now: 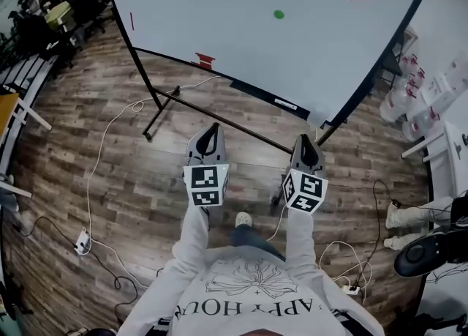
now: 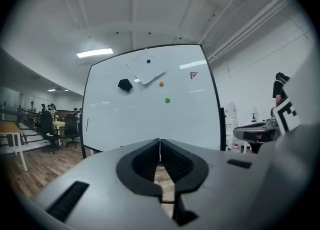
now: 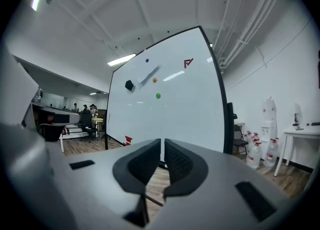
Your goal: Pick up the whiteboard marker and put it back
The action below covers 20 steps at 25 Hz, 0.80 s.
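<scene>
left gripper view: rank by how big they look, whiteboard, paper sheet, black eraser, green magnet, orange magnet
Largest to smallest:
1. whiteboard
2. paper sheet
3. black eraser
4. green magnet and orange magnet: small dots that look about alike, so they are left unranked.
All sit on the one board, so nearness to the camera hardly skews this.

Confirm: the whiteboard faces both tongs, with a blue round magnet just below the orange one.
No: it is a green magnet below the orange magnet, not a blue one; the left gripper view shows it. The whiteboard does face the left tongs and right tongs.
</scene>
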Each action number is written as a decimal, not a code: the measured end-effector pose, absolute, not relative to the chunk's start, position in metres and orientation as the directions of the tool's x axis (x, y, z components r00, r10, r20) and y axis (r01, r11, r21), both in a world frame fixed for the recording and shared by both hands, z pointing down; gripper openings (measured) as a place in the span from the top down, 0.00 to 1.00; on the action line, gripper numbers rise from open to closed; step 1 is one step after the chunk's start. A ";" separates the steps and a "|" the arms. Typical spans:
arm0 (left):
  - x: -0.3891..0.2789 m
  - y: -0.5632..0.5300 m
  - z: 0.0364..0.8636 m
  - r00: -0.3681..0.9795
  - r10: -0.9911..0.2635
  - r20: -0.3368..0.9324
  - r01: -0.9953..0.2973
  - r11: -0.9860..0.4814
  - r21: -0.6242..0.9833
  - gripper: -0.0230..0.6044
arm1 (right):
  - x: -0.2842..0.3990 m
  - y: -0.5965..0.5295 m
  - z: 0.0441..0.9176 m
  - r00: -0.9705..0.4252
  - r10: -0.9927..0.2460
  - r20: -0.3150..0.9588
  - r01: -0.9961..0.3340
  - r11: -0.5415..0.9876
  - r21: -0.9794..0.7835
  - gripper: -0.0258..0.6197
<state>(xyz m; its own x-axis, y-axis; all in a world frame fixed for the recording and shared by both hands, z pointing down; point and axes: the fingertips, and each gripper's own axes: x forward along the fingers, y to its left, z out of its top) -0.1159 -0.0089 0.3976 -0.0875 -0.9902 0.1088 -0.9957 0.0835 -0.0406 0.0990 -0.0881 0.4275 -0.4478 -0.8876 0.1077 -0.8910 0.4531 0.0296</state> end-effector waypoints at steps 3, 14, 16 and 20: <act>-0.122 -0.042 0.399 -0.109 -0.987 0.116 -0.994 0.105 -0.042 0.95 | 0.090 -0.127 0.427 -0.470 -0.875 0.114 -0.876 0.478 0.065 0.95; -0.138 -0.108 0.417 -0.155 -0.975 0.158 -0.988 0.151 -0.034 0.95 | 0.066 -0.201 0.455 -0.520 -0.832 0.194 -0.836 0.542 0.086 0.88; -0.140 -0.121 0.419 -0.149 -0.975 0.163 -0.989 0.147 -0.029 0.95 | 0.064 -0.211 0.459 -0.517 -0.831 0.207 -0.834 0.543 0.098 0.88; -0.147 -0.154 0.427 -0.123 -0.977 0.176 -0.992 0.121 -0.024 0.95 | 0.055 -0.235 0.468 -0.508 -0.829 0.233 -0.831 0.543 0.118 0.88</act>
<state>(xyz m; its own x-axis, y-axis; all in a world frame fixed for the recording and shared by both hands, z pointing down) -0.1473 -0.1543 0.4274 -0.1230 -0.9767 0.1758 -0.9924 0.1207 -0.0238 0.0547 -0.2354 0.4680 -0.5082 -0.8290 0.2333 -0.8314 0.5429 0.1184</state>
